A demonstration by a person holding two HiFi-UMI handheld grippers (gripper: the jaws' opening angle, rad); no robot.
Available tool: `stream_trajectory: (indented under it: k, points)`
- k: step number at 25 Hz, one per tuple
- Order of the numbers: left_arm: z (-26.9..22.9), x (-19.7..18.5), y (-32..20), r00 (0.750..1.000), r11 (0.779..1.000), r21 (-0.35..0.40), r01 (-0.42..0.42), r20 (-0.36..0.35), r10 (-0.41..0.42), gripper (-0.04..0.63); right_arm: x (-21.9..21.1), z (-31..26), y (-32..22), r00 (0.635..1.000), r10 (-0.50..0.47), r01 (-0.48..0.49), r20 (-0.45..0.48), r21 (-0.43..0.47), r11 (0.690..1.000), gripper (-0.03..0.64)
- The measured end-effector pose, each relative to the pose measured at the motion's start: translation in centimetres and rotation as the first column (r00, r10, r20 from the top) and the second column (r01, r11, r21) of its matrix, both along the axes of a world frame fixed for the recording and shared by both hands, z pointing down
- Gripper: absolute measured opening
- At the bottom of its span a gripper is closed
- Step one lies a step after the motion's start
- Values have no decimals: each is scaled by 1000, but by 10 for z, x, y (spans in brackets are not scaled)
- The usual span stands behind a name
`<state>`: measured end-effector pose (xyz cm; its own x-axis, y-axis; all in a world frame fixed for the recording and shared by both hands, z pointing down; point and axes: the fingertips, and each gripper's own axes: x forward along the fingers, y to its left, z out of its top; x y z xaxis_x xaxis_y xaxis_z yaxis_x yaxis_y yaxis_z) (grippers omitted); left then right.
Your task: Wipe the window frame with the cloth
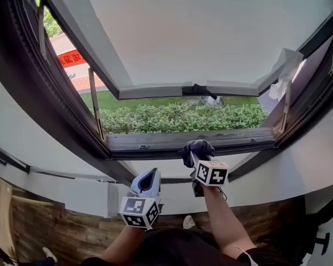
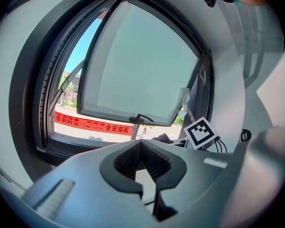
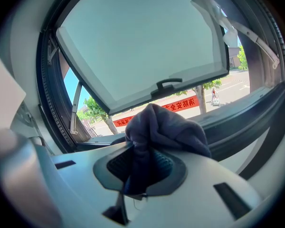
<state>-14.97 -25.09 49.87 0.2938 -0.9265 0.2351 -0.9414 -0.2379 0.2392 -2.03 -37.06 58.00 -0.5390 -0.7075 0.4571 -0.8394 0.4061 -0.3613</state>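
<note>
The dark window frame (image 1: 177, 140) surrounds an opening whose sash is swung outward. A dark grey cloth (image 1: 200, 147) is bunched at the tip of my right gripper (image 1: 193, 158), just above the frame's bottom rail, near its middle. In the right gripper view, the right gripper (image 3: 140, 148) is shut on the cloth (image 3: 166, 127), with the bottom rail (image 3: 242, 113) behind it. My left gripper (image 1: 151, 173) hangs lower and to the left, over the white sill, apart from the frame. In the left gripper view, the left gripper (image 2: 140, 144) has its tips together and holds nothing.
The frosted sash pane (image 1: 200, 32) tilts out overhead with a black handle (image 1: 197, 89) on its lower edge. A white scrap (image 1: 283, 71) hangs at the upper right corner. Metal stays (image 1: 93, 101) stand at the left side. A hedge (image 1: 183, 118) lies outside. Wood floor (image 1: 72, 231) is below.
</note>
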Motion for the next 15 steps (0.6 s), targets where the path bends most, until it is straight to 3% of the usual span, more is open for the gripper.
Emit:
stream_trajectory:
  k: [15]
  points:
    - [-2, 40, -12, 999, 999, -1, -40, 18, 40, 9, 64, -1, -14, 999, 46, -46, -13, 18, 999, 64]
